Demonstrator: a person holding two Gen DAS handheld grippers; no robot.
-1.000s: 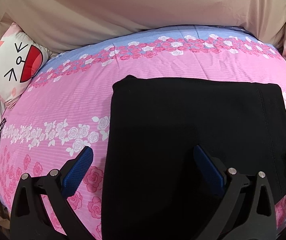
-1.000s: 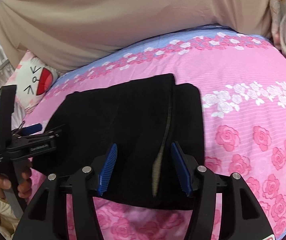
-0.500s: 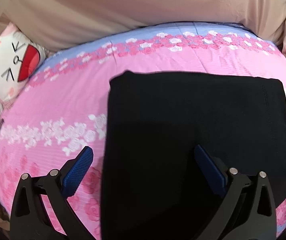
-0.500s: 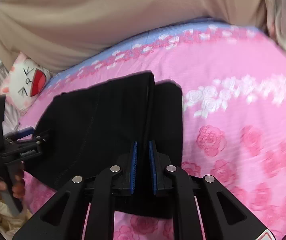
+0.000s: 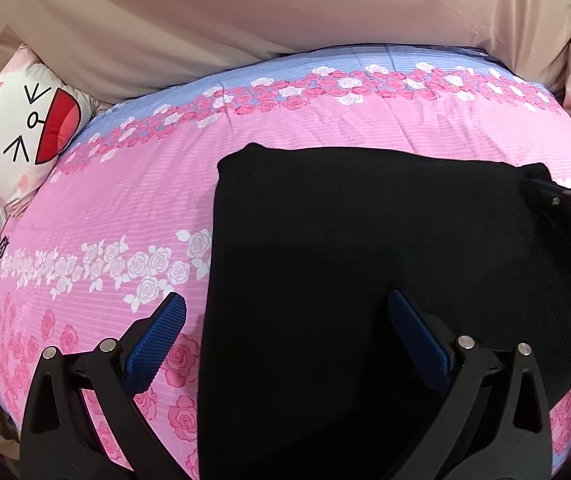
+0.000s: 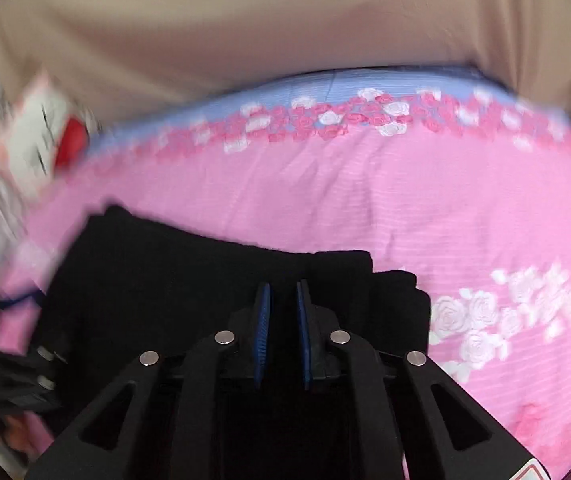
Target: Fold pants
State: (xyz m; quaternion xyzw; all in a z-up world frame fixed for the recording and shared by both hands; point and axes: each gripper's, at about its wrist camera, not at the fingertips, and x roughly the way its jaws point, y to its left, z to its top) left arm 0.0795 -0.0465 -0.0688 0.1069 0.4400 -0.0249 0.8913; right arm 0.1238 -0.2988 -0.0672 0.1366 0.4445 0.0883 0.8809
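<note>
So the right gripper (image 6: 283, 308) has its blue pads (image 6: 262, 312) pinched nearly together on a fold of the black pants (image 6: 165, 280), close to their right-hand end, where the cloth bunches into a couple of stacked lumps. That view is pretty smeared, so the exact layer it has hold of is hard to make out.

The left gripper (image 5: 285, 332) is spread wide, nothing between the pads. Its left pad (image 5: 155, 340) sits over bare bedspread just beside the pants' left edge, and its right pad (image 5: 417, 336) sits over the black cloth itself. I can't tell if either one actually touches down.

Moving outward, everything lies on a bed with a pink bedspread (image 5: 125, 208) printed with rows of white and darker pink roses, plus a pale blue band along the far edge. Behind that runs a plain beige wall of fabric (image 5: 285, 12), maybe a headboard or sheet. A white cartoon cushion (image 5: 17, 132) with a big red open mouth is tucked at the far left corner of the bed.

The pants themselves lie flat in the middle of the bedspread as a wide dark block, left edge straight and neat, far edge fairly even. In the left view the black tip of the other tool (image 5: 565, 204) pokes in at the pants' right corner.
</note>
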